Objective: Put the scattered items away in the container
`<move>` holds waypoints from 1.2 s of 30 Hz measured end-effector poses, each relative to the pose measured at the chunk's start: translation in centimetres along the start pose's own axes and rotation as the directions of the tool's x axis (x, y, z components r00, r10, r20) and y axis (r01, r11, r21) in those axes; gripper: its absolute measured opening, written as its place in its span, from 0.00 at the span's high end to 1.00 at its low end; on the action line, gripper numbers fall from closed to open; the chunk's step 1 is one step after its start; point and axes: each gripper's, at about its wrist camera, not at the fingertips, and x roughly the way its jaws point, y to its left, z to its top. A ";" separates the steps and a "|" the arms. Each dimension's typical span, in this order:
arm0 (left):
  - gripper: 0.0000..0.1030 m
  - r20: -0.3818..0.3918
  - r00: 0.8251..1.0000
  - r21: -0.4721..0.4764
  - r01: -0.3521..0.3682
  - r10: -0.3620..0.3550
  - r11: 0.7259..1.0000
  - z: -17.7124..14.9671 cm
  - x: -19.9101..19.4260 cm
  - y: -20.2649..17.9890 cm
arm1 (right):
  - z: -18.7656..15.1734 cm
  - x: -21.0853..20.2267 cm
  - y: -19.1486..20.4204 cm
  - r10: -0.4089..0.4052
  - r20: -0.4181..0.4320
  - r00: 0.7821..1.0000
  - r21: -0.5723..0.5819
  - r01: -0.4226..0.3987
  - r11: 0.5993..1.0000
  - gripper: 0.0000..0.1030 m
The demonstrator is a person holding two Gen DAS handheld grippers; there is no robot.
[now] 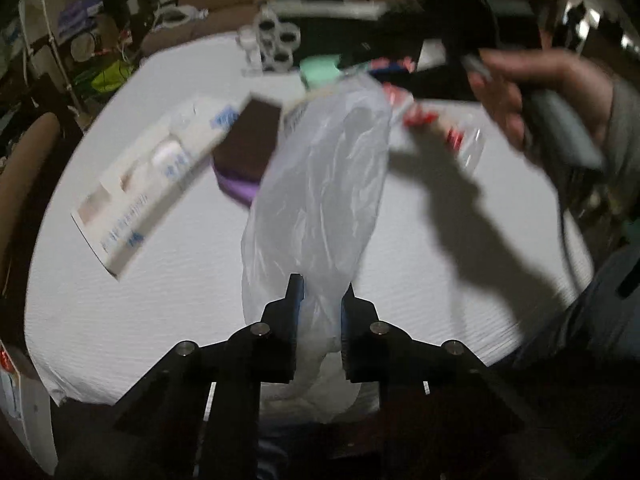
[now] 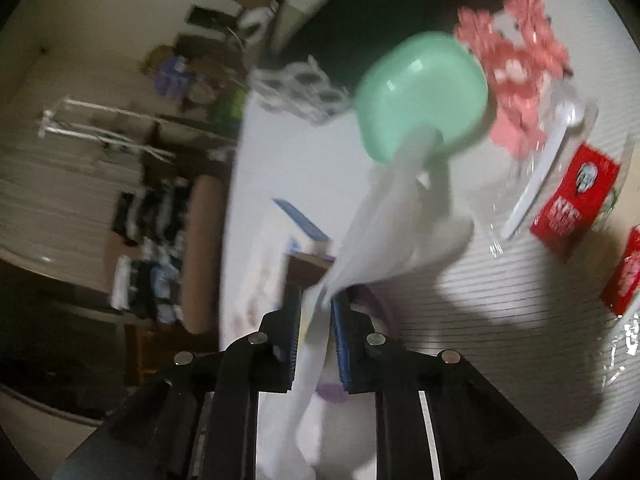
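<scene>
Left wrist view: white table [image 1: 400, 280] lay under everything. Clear plastic bag [image 1: 320, 184] hung off the tabletop, stretched fwd from the left gripper [image 1: 320, 300], whose fingers were pinching one end. White box w/ blue print [image 1: 152, 176] lay fwd-left, dark brown block [image 1: 248, 136] on a purple piece [image 1: 236, 188] beside it. Right wrist view: right gripper [image 2: 316, 320] was pinching the bag's other end; green bowl [image 2: 420, 96] sat fwd of it, red KFC packet [image 2: 572, 200] & white plastic spoon [image 2: 540, 168] fwd-right.
</scene>
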 end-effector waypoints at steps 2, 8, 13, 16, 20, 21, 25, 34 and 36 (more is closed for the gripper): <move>0.87 0.035 0.999 -0.003 0.016 -0.016 1.000 1.8 -2.2 0.4 | 0.5 -1.7 1.3 0.035 0.034 0.999 -0.018 -0.034 0.999 0.86; 0.89 0.115 0.993 0.001 0.014 -0.014 1.000 10.6 -7.5 1.3 | 0.8 -7.8 5.7 -0.037 0.097 0.995 -0.196 0.056 0.979 0.70; 0.89 0.157 0.983 0.085 -0.107 0.093 0.991 21.4 -10.2 -1.7 | -1.4 -12.3 6.4 -0.058 0.144 0.988 -0.303 0.100 0.948 0.52; 0.90 0.215 0.968 0.118 -0.156 0.128 0.981 26.7 -13.4 -4.2 | -2.7 -14.0 6.5 -0.097 0.165 0.982 -0.364 0.152 0.919 0.49; 0.90 0.303 0.939 0.183 -0.226 0.164 0.957 31.6 -19.5 -7.9 | -3.9 -16.0 7.1 -0.163 0.213 0.963 -0.465 0.247 0.850 0.38; 0.90 0.322 0.931 0.200 -0.245 0.172 0.949 32.4 -21.0 -8.9 | -4.0 -16.5 7.5 -0.168 0.224 0.960 -0.487 0.260 0.834 0.37; 0.90 0.380 0.901 0.256 -0.320 0.210 0.912 34.7 -26.0 -13.0 | -4.7 -19.4 9.4 -0.114 0.286 0.952 -0.553 0.261 0.792 0.32; 0.90 0.422 0.892 0.321 -0.317 0.164 0.893 36.3 -31.9 -19.0 | -3.7 -25.6 11.6 -0.034 0.431 0.902 -0.592 0.311 0.744 0.17; 0.90 0.412 0.902 0.328 -0.277 0.127 0.903 36.5 -32.6 -19.6 | -2.7 -25.5 11.0 -0.061 0.438 0.897 -0.590 0.337 0.734 0.17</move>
